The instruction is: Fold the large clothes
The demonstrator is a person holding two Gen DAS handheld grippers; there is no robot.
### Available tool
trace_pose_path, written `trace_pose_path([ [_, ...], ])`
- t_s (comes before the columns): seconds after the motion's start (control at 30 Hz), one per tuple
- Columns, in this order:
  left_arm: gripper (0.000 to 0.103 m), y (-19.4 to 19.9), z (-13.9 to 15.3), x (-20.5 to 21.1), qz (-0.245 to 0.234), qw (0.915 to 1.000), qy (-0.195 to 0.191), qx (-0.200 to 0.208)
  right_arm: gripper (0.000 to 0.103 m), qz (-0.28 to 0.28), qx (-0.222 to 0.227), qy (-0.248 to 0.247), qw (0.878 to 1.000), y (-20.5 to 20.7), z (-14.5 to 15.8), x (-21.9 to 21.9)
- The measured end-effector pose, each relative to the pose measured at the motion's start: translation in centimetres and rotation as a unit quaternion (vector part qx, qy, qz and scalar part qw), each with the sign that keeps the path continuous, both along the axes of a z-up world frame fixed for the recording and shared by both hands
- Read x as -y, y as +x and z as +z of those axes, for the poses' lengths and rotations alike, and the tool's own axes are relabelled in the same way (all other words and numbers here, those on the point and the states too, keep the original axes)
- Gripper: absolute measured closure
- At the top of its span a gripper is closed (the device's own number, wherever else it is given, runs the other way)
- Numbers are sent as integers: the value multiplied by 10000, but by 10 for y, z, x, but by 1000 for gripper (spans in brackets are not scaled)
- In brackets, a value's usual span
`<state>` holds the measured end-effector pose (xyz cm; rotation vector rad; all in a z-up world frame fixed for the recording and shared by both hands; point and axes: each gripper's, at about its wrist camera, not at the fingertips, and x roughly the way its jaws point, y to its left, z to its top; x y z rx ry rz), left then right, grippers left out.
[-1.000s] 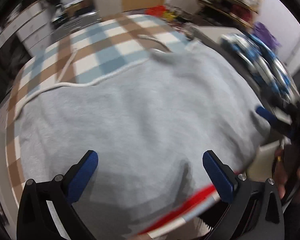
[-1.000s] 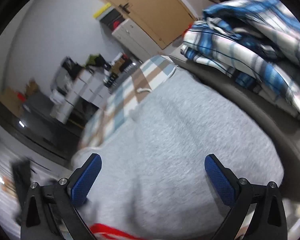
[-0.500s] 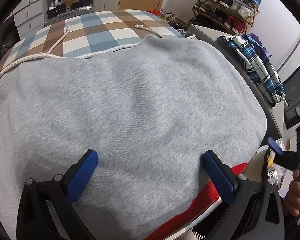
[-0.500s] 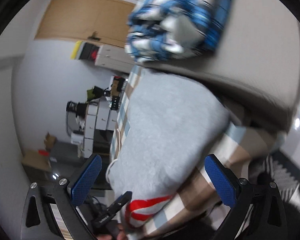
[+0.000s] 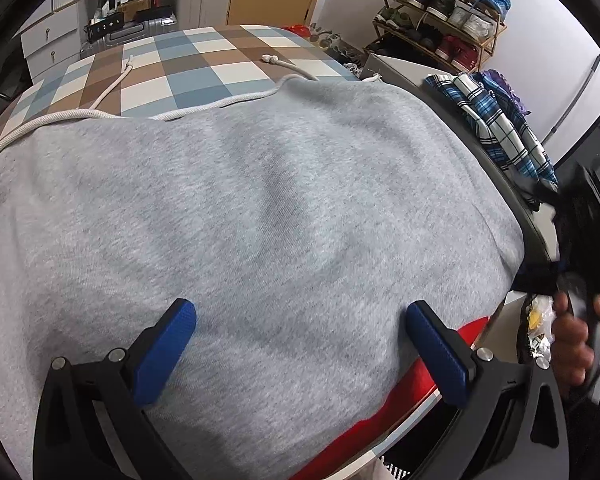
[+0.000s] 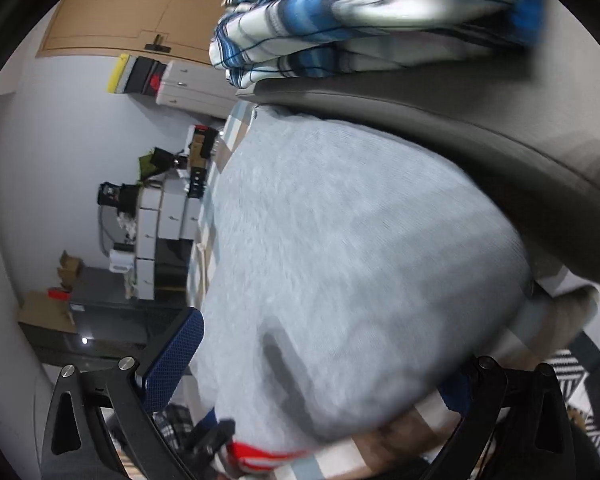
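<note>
**Grey sweatshirt spread flat, next grab pending**

Grey sweatshirt (image 5: 260, 220) lies flat on the checked cloth (image 5: 204, 64), filling the space ahead of both jaws. Left gripper (image 5: 300, 344) hovers spread over its near red hem (image 5: 412, 396); right gripper (image 6: 320, 360) straddles its edge, spread, pinching nothing. Likely next: clamp the hem for a fold. No writing is legible.

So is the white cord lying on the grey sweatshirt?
Touching. The left wrist view shows the white cord running along the far edge of the grey sweatshirt, resting against it with no gap.
</note>
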<state>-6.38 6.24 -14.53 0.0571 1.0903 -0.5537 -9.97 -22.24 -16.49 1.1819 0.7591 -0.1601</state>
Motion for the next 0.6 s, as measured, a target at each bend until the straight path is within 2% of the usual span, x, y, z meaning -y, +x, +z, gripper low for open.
trace_pose_path([
  [0.17, 1, 0, 0, 0, -55, 10000, -29, 9, 0, 195, -260, -369, 9988, 36, 5, -6],
  [0.27, 1, 0, 0, 0, -59, 10000, -32, 10, 12, 232, 114, -881, 9958, 35, 8, -22],
  [0.33, 1, 0, 0, 2, -70, 10000, 11, 20, 24, 284, 129, -1158, 9928, 32, 11, -31],
  [0.4, 1, 2, -1, 3, -63, 10000, 30, -11, 27, 384, 518, -1287, 9896, 25, 26, -36],
  [0.53, 1, 5, 0, 1, -22, 9999, -11, -118, 27, 827, 1225, -1594, 9761, 14, 52, -57],
  [0.6, 1, 4, 0, 1, -34, 9999, -8, -118, 25, 943, 1236, -1748, 9723, 14, 55, -62],
])
